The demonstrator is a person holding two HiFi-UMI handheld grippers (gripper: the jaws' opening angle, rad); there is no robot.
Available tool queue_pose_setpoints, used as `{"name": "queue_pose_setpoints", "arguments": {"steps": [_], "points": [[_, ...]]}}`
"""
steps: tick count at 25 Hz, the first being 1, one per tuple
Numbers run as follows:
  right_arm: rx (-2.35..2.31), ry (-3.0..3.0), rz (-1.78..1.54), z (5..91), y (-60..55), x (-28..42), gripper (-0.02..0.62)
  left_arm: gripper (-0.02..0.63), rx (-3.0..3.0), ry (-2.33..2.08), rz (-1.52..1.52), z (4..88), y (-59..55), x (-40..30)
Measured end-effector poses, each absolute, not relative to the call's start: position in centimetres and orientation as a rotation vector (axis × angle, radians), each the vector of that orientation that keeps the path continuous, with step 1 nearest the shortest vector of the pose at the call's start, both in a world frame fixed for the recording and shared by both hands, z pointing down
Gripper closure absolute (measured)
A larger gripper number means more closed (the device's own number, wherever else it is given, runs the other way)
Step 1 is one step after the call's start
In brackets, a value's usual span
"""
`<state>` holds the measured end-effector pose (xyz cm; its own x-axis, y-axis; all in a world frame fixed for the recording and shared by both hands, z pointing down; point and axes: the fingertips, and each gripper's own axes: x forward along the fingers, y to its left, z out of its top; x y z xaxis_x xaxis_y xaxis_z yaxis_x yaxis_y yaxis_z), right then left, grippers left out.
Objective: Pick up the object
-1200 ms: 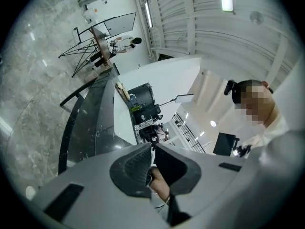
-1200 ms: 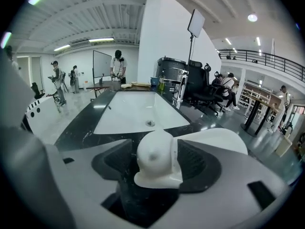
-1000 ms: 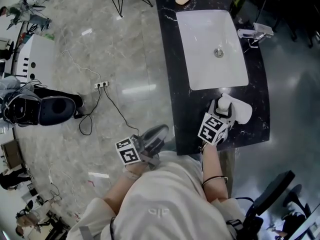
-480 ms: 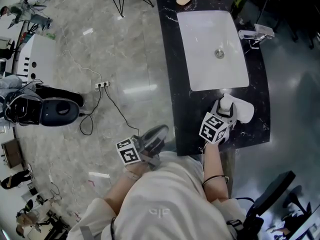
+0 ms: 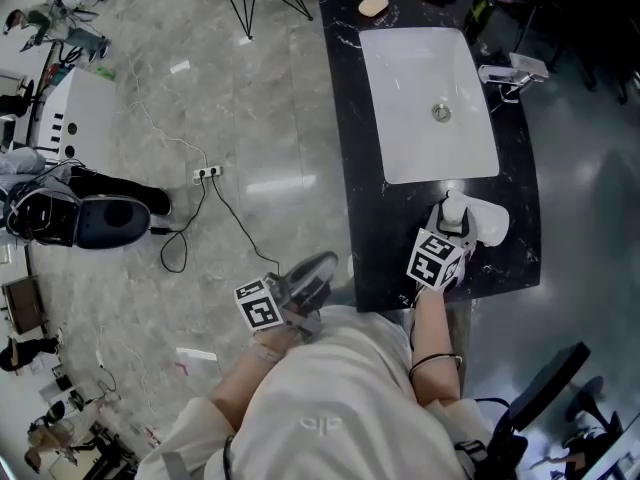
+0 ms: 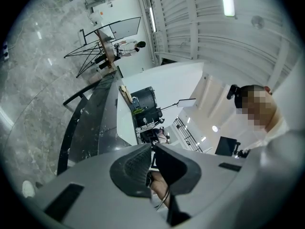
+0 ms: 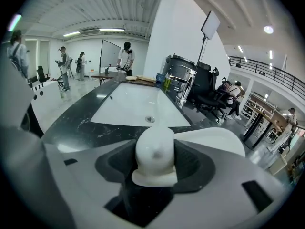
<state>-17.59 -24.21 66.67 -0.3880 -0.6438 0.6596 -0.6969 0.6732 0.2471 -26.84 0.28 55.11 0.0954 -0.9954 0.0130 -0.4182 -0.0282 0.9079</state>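
Far left on the grey polished marble floor (image 5: pixel 270 88): a black rounded machine (image 5: pixel 100 220), and to its right a white power strip (image 5: pixel 205 171) with thin cables trailing toward the near side. Left gripper (image 5: pixel 318 266), with its marker cube, is held over the floor just off the near left corner of the counter, close to the person's white top (image 5: pixel 320 408). Its two dark jaws meet at the tips and there is nothing between them. Right of that is the long black marble-veined counter (image 5: pixel 352 168), running from near to far. A white rectangular sink basin (image 5: pixel 430 103) is set into its far half, with a chrome tap (image 5: pixel 510 68) on the basin's right and a small tan oval bar (image 5: pixel 373 6) at the far left corner. On the near end of the counter, just this side of the basin, sits the white rounded plastic object (image 7: pixel 154 154): a domed knob with a flared collar, with a broader white body curving off to its right. Right gripper (image 5: pixel 455 213) angles down onto it. Its jaws have just been closing, the knob stands between them, and both dark pads lie against its sides.
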Motion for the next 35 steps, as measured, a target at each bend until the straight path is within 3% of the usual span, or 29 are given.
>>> {"name": "queue_pose_setpoints", "arguments": {"steps": [23,35], "points": [[0.668,-2.516,0.108,59.7,-18.3,-23.9,0.347,0.597,1.576,-1.493,-0.991,53.7,1.9,-25.9],[0.205,-2.913,0.53,48.7,-11.1,-26.7,0.347,0.597,1.631,-1.526,-1.067,51.4,2.5,-25.1]]}}
